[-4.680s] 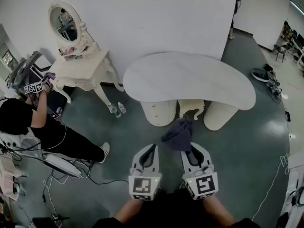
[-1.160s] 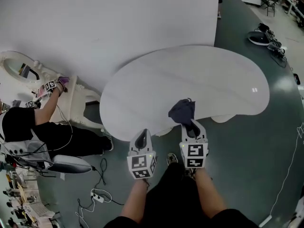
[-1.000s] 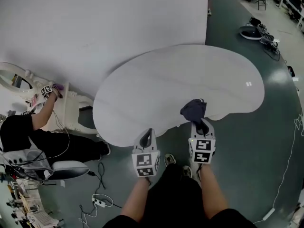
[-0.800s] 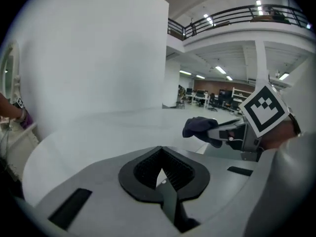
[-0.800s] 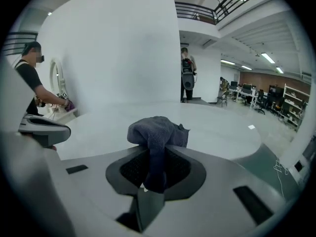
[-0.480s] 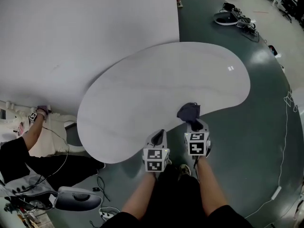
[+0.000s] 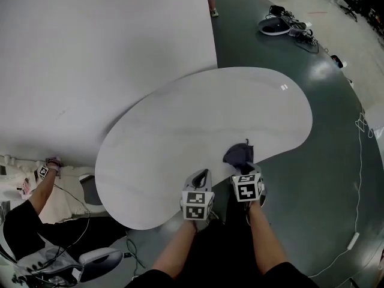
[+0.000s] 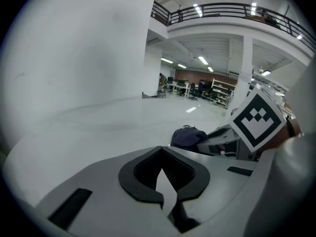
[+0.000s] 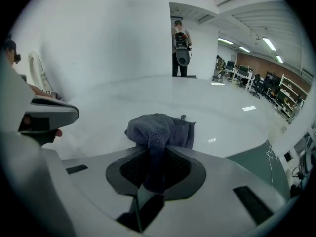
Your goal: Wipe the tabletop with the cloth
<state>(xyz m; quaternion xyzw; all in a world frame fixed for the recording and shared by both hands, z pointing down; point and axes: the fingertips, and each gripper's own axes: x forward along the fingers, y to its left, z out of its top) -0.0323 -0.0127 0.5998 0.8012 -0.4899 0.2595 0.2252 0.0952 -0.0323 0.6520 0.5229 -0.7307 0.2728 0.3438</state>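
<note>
A dark grey-blue cloth point(image 7: 238, 155) point(image 9: 160, 131) point(image 8: 188, 136) hangs bunched over the near edge of a white kidney-shaped tabletop point(image 7: 198, 125). My right gripper point(image 7: 243, 168) point(image 9: 157, 174) is shut on the cloth, a fold pinched between its dark pads. My left gripper point(image 7: 200, 179) point(image 8: 163, 174) sits to the left of it over the table's near rim, jaws closed together with nothing between them. Whether the cloth touches the tabletop I cannot tell.
A tall white wall panel point(image 7: 102, 53) stands behind the table. A person point(image 7: 24, 221) crouches at the lower left beside a white dresser and cables. Another person point(image 9: 181, 46) stands far off past the table. Dark green floor point(image 7: 324, 179) lies to the right.
Since the earliest frame I have come up to the table, cloth held throughout. Over the last second both grippers have reached the near edge, and the cloth now sits over the tabletop.
</note>
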